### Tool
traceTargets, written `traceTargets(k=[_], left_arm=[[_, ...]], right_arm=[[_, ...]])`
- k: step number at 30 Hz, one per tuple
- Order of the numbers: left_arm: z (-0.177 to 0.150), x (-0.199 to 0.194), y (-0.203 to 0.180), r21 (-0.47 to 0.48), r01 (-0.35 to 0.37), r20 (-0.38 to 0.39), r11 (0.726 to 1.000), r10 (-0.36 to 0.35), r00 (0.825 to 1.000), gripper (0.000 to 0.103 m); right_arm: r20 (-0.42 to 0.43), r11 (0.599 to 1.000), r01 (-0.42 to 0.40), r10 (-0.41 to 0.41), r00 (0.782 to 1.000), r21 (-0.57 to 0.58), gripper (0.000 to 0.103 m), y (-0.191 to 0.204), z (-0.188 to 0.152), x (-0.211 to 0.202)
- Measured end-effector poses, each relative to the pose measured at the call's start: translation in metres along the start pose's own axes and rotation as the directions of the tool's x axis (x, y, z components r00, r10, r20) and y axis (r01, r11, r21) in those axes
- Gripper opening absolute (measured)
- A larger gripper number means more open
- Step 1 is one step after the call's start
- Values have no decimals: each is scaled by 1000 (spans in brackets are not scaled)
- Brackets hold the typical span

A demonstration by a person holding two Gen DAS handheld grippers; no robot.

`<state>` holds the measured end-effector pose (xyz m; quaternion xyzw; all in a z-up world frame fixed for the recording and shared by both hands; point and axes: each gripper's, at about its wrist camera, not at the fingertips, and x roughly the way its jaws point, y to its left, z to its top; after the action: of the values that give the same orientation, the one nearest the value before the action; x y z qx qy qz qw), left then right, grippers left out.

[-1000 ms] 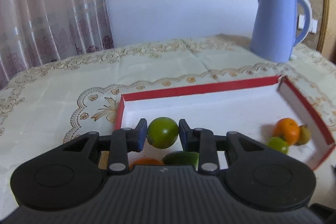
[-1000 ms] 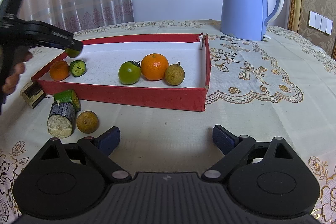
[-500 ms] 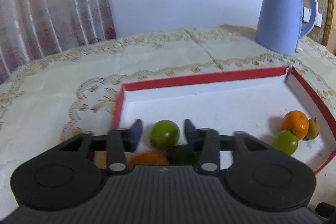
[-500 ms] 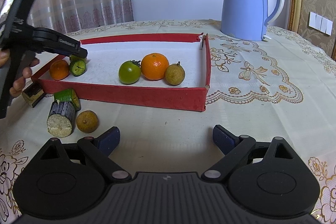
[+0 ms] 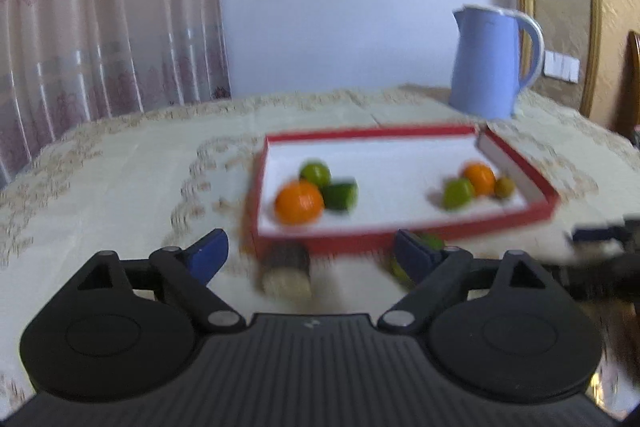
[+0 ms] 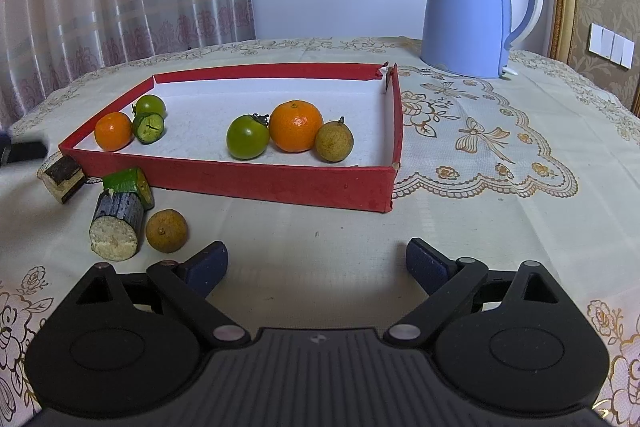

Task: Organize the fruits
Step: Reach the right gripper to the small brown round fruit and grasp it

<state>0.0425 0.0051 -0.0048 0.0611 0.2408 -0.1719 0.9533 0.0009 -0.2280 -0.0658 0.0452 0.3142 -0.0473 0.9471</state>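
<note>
A red tray with a white floor holds two groups of fruit. At its left end sit a small green fruit, an orange and a cucumber piece. Further right sit a green tomato, a bigger orange and a brown longan. My left gripper is back from the tray's near wall, its jaws opening with nothing gripped; that view is blurred. My right gripper stands open over bare cloth.
On the cloth before the tray's left corner lie a cane stub, a green piece, a brown fruit and a second cane stub. A blue kettle stands behind the tray, and a curtain hangs at the back left.
My left gripper let go of the small green fruit at the tray's left end, opened wide and drew back from the tray. The right gripper has not moved.
</note>
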Motion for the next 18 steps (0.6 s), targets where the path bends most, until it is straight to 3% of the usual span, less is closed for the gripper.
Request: traceTargets(k=[12, 14, 15, 18], left_arm=[[-36, 24, 17, -114, -61, -134, 992, 46, 990, 92], [-38, 22, 21, -130, -56, -125, 990, 39, 991, 96], [-38, 22, 22, -133, -60, -120, 989, 44, 992, 103], [-38, 26, 22, -133, -80, -151, 988, 59, 987, 103]], right_arm=[[-25, 999, -2, 1, 1000, -47, 103, 5, 0, 3], [-29, 999, -3, 2, 1000, -52, 103, 6, 1, 3], [-32, 999, -4, 2, 1000, -53, 103, 6, 1, 3], [-28, 999, -10, 8, 1000, -48, 103, 5, 1, 2]])
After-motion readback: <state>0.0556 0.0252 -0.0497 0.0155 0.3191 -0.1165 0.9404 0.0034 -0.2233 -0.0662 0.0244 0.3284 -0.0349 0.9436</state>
